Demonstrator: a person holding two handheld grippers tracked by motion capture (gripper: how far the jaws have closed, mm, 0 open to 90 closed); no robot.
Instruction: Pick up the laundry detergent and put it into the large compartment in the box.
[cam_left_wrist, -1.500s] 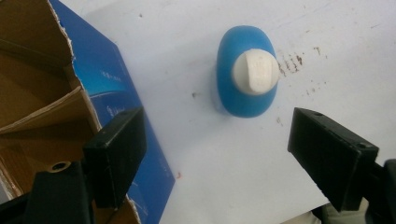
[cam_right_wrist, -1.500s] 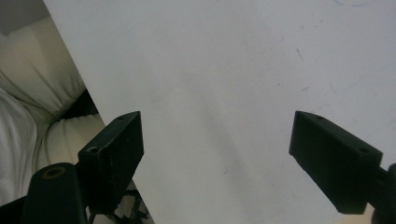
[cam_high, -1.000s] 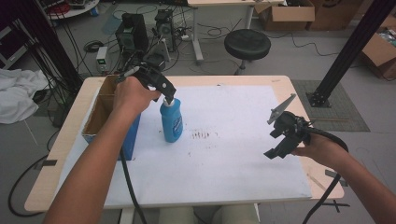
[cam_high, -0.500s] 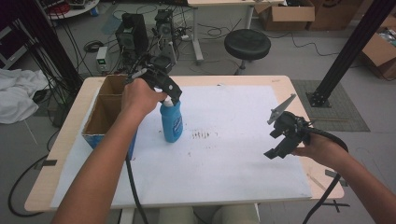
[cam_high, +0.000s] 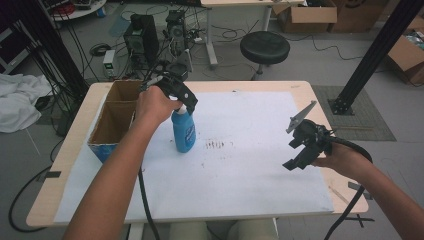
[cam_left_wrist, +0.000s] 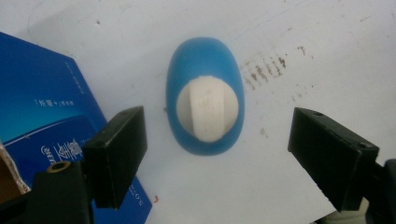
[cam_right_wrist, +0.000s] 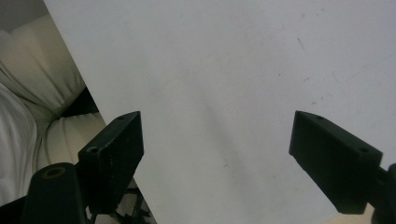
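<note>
While the left claw (cam_left_wrist: 215, 154) hangs directly above the blue bottle (cam_left_wrist: 205, 95), its jaws stand wide apart on either side of the white cap (cam_left_wrist: 208, 108) without touching it. The bottle stands upright on the white sheet (cam_high: 240, 165) covering the table (cam_high: 300, 90), just beside the blue cardboard box (cam_high: 112, 125). The right claw (cam_right_wrist: 217, 154), jaws also spread, hovers over bare sheet, well apart from the bottle.

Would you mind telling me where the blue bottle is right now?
In the high view, the blue bottle stands upright on the white sheet, just right of the cardboard box, directly under the open left gripper.
</note>
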